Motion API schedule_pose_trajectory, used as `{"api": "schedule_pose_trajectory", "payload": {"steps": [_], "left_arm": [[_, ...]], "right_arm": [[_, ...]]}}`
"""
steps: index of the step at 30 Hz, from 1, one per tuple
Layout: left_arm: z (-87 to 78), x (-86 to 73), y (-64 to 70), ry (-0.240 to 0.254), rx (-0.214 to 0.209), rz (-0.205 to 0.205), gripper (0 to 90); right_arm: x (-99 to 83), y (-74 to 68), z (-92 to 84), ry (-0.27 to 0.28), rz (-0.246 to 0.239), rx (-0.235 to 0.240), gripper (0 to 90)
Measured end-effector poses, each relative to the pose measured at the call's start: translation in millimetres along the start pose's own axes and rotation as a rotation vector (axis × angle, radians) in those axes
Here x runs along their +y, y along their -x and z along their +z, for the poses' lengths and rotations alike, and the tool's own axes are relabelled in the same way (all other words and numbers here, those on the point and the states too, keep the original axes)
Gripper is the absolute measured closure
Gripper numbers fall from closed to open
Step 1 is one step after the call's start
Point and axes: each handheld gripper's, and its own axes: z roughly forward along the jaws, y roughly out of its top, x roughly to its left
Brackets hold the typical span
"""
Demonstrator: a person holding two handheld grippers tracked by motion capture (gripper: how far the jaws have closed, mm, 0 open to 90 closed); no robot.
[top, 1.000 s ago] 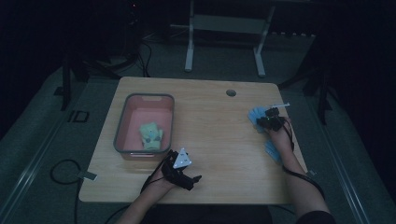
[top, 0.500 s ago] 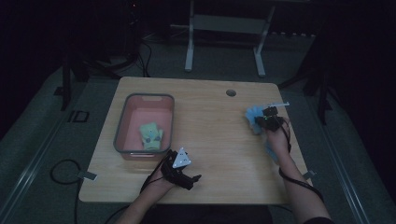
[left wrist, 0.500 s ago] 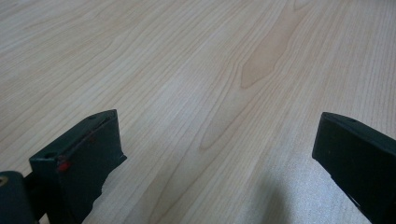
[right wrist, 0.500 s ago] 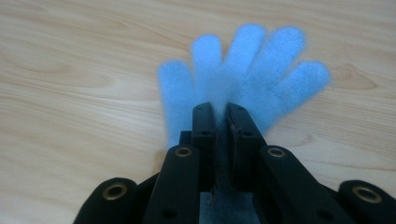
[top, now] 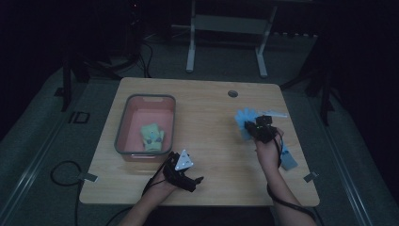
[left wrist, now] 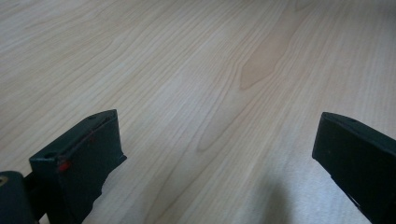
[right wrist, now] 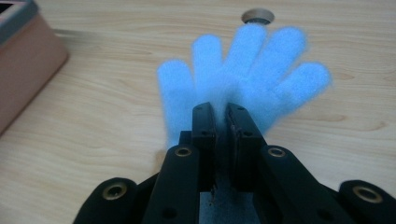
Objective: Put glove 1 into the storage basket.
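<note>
No brand, label or writing readable anywhere. Blue glove [right wrist: 247, 70] clamped between jaws of right gripper [right wrist: 223, 122], lifted off table [top: 211, 108] near right edge, 5 glove fingers spread toward round hole [right wrist: 258, 16]. 2nd blue glove [top: 288, 159] lying flat by right edge. Left gripper [left wrist: 219, 158] rested near front edge, jaws wide apart, nothing between. Pink bin [top: 123, 123] set at left side, green glove [top: 151, 136] inside. Path between gripped glove and bin unobstructed.
</note>
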Motion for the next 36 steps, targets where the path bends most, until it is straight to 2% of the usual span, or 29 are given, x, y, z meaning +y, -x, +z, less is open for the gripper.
{"api": "schedule_pose_trajectory", "payload": {"steps": [2, 6, 10, 11, 12, 14, 15, 19, 20, 24, 29, 33, 35, 36], "left_arm": [[0.1, -0.5, 1.4, -0.002, 0.000, 0.005, 1.3], [0.7, -0.3, 4.3, -0.013, -0.002, 0.027, 1.3], [1.3, -0.5, 5.1, -0.022, -0.010, 0.036, 1.3], [1.3, -0.5, 5.1, -0.022, -0.010, 0.036, 1.3], [1.2, -0.9, 5.8, -0.018, -0.010, 0.039, 1.3], [1.4, -0.9, 5.8, -0.018, -0.012, 0.039, 1.3], [1.6, -0.9, 6.2, -0.017, -0.013, 0.039, 1.3], [1.5, -1.4, 7.4, -0.014, -0.015, 0.048, 1.3], [2.0, -1.4, 7.4, -0.018, -0.013, 0.051, 1.3], [1.7, -1.2, 8.5, -0.016, -0.021, 0.055, 1.3], [2.3, -1.6, 9.4, -0.015, -0.028, 0.058, 1.3], [2.3, -1.9, 9.3, -0.013, -0.038, 0.057, 1.3], [2.5, -2.0, 9.4, -0.016, -0.039, 0.059, 1.3], [2.7, -2.1, 9.6, -0.017, -0.039, 0.060, 1.3]], "right_arm": [[-4.4, -13.2, -5.4, 0.002, -0.017, 0.000, 82.9], [-14.5, -36.5, -12.9, -0.002, -0.019, 0.009, 82.9], [-24.8, -52.3, -11.6, -0.004, -0.013, 0.009, 82.9], [-24.8, -52.3, -11.6, -0.004, -0.013, 0.009, 82.9], [-30.4, -56.3, -9.6, 0.000, 0.026, 0.017, 82.9], [-34.5, -58.7, -6.4, -0.001, 0.068, 0.025, 82.9], [-37.6, -62.2, -3.3, -0.011, 0.060, 0.019, 82.9], [-44.3, -66.5, 0.9, -0.025, 0.069, 0.009, 82.9], [-48.0, -70.9, 7.2, -0.036, 0.096, 0.009, 82.9], [-52.7, -78.1, 17.1, -0.048, 0.093, -0.018, 83.0], [-61.8, -74.1, 30.9, -0.074, 0.111, -0.059, 82.2], [-70.5, -71.1, 43.3, -0.111, 0.121, -0.075, 76.9], [-72.7, -70.6, 45.6, -0.111, 0.120, -0.077, 75.4], [-71.4, -70.5, 44.9, -0.108, 0.114, -0.074, 69.1]]}}
